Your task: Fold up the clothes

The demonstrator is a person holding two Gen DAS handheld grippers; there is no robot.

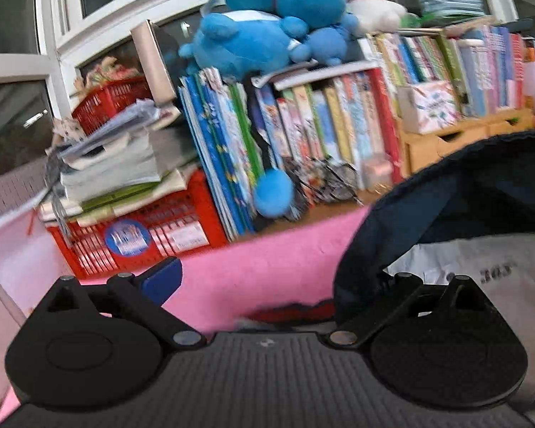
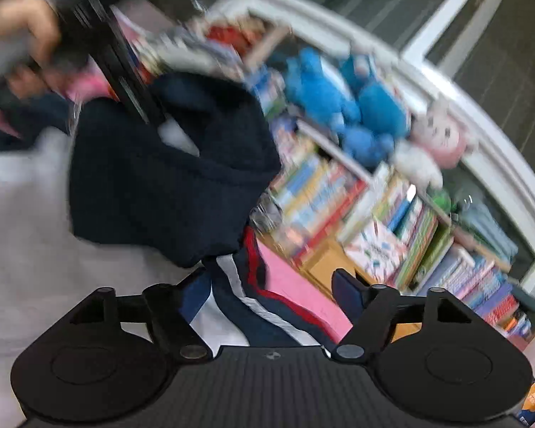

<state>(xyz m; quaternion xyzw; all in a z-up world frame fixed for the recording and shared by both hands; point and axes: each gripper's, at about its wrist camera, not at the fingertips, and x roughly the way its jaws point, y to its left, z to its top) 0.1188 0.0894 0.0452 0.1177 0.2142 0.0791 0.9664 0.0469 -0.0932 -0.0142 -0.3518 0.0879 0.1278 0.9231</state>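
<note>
The navy and grey jacket lies half-folded on the pink worktop — both tools spread, left tool, right tool, gripping nothing — so smooth the hood flat before the next fold.

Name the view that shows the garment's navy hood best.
Right wrist view: the navy hood shows whole, lying on the grey body. The left wrist view catches only part of it at the right edge.
</note>
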